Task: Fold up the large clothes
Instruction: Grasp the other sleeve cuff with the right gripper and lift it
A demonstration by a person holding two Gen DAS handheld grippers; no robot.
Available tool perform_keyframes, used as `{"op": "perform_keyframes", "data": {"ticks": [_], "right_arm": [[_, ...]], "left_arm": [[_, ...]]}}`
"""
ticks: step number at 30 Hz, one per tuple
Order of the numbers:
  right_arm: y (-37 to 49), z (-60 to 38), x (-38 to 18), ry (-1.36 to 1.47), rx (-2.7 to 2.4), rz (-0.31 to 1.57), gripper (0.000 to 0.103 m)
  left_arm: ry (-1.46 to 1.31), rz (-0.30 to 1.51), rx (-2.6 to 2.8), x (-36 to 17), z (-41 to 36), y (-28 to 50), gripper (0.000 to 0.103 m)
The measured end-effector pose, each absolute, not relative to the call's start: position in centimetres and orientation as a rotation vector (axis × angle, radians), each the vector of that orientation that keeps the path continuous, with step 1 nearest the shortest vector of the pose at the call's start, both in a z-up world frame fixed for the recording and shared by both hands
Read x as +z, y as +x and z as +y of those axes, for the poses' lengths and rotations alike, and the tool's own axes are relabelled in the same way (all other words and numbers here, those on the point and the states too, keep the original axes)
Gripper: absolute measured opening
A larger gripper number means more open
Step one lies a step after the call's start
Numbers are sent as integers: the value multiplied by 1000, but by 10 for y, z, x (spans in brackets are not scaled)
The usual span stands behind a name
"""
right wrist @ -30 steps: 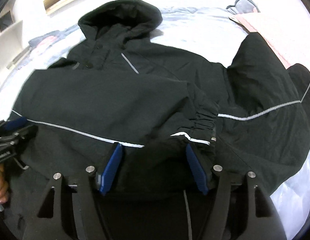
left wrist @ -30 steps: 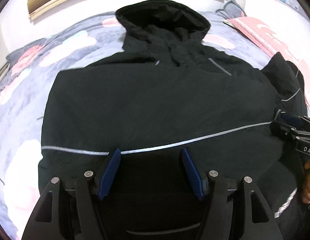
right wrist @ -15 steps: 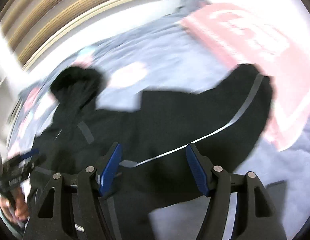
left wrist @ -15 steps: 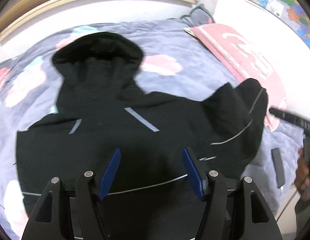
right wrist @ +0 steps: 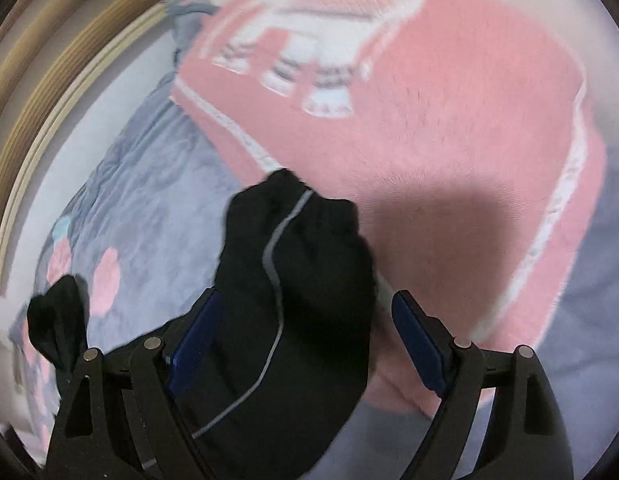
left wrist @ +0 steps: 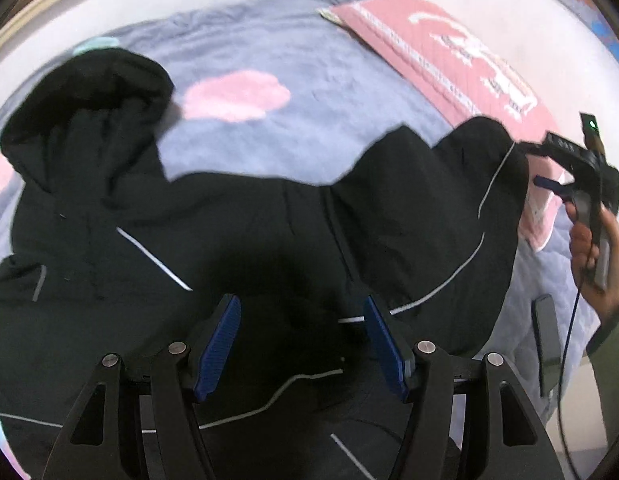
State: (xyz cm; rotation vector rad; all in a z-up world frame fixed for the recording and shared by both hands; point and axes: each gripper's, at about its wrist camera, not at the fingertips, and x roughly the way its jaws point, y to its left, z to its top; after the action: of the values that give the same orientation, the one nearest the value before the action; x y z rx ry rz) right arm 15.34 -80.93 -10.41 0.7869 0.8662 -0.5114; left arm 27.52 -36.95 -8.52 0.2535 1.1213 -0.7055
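A black hooded jacket point(left wrist: 245, 232) with thin reflective stripes lies spread on the bed, hood point(left wrist: 89, 96) at the upper left. One sleeve point(left wrist: 461, 216) reaches out to the right, its cuff near the pink pillow. My left gripper point(left wrist: 301, 336) is open and empty, hovering over the jacket body. My right gripper point(right wrist: 305, 340) is open with the sleeve end point(right wrist: 293, 280) between its fingers, not clamped. It shows in the left wrist view point(left wrist: 565, 168), held by a hand right of the cuff.
A grey-blue bedspread point(left wrist: 293, 44) with pink patches covers the bed. A pink pillow point(left wrist: 441, 52) lies at the right by the white wall; it fills the right wrist view point(right wrist: 429, 120). A dark flat object point(left wrist: 547, 340) lies near the bed's right edge.
Both grippers swung right. The right gripper moved from the jacket body out to the sleeve end by the pink pillow. The left view turned toward that sleeve.
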Motion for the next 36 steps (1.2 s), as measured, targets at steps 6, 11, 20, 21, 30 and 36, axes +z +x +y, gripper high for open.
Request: {"op": "perform_keyframes", "data": {"ticks": [6,11,20,21,30,36], "right_arm": [[174,-793,-117,721,-412,911,39],[131,-783,-66,592,-480,815,12],[80,-819,-89,635,-650,884,11],[80,-822,-95,653,-638,894,11],[80,-780,-43,623,-504,780,11],[107,-685,9,506,-385,749,11]], "left_arm": [[289,1155,-703,-107,-389,275,66],[291,1164,-717,-112,-400,276,66],[393,1201,-625,-161,-427,286,66],[393,1201,-633,-157,-426,285,66],[252,1105,-678,-74,-352,275,66],[224,1047,-658,-34,-294,274,66]]}}
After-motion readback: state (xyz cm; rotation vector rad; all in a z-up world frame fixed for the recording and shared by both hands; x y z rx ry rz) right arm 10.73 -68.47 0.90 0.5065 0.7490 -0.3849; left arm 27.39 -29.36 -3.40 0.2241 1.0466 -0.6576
